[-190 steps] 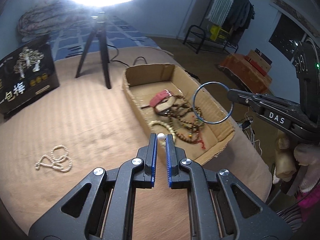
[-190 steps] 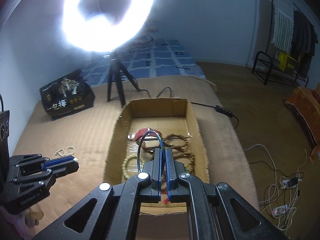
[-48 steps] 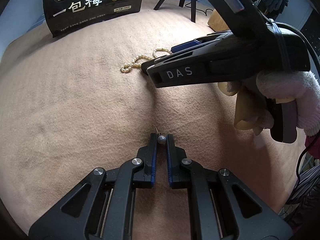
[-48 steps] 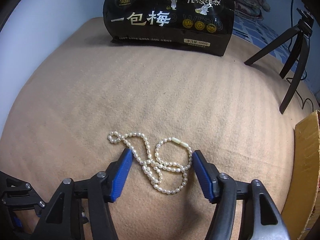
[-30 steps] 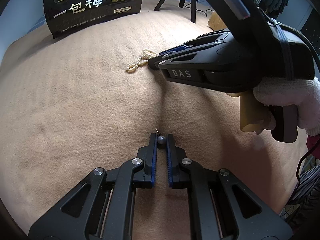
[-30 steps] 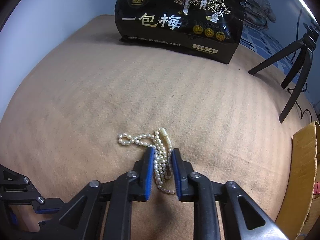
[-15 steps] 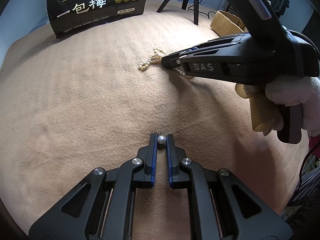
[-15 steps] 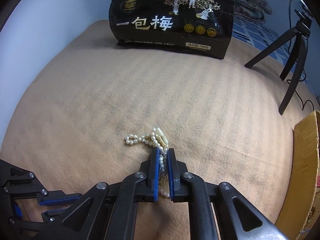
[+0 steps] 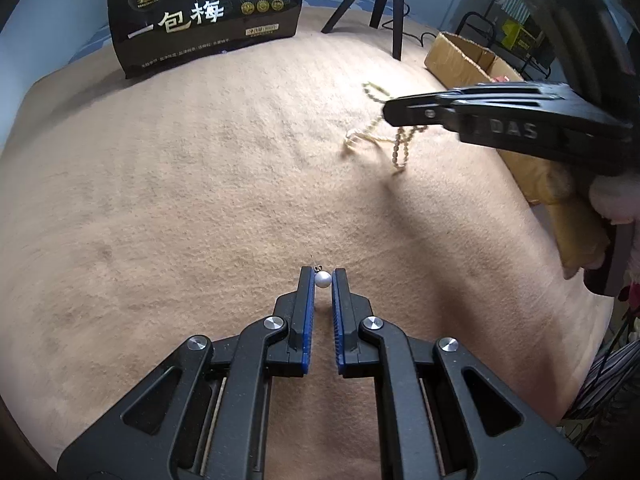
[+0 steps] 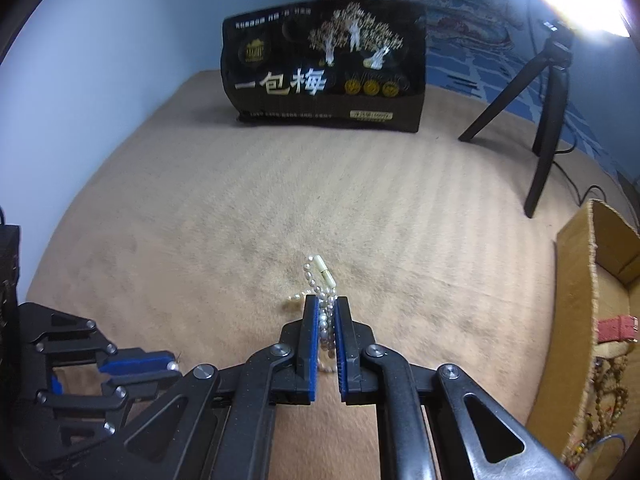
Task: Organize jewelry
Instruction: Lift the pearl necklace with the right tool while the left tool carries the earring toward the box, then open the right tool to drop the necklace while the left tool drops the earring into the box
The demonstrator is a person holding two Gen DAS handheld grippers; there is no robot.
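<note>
My left gripper [image 9: 323, 278] is shut on a small pearl earring [image 9: 322, 279] and holds it low over the tan blanket [image 9: 200, 168]. My right gripper [image 10: 326, 312] is shut on a pearl necklace [image 10: 320, 276]. In the left wrist view the necklace [image 9: 396, 140] hangs in loops from the right gripper [image 9: 390, 112], lifted off the blanket. The left gripper [image 10: 172, 364] also shows at the lower left of the right wrist view. A cardboard box [image 10: 580, 272] with beaded bracelets and a red strap stands at the right.
A black snack bag [image 10: 324, 76] with Chinese writing stands at the back of the blanket. A black tripod [image 10: 544, 120] stands back right, with a bright ring light above it. The box also shows in the left wrist view [image 9: 460, 56].
The right gripper closed on the pearl necklace, then lifted it off the blanket and carried it rightward toward the box. The left gripper stayed shut on the earring.
</note>
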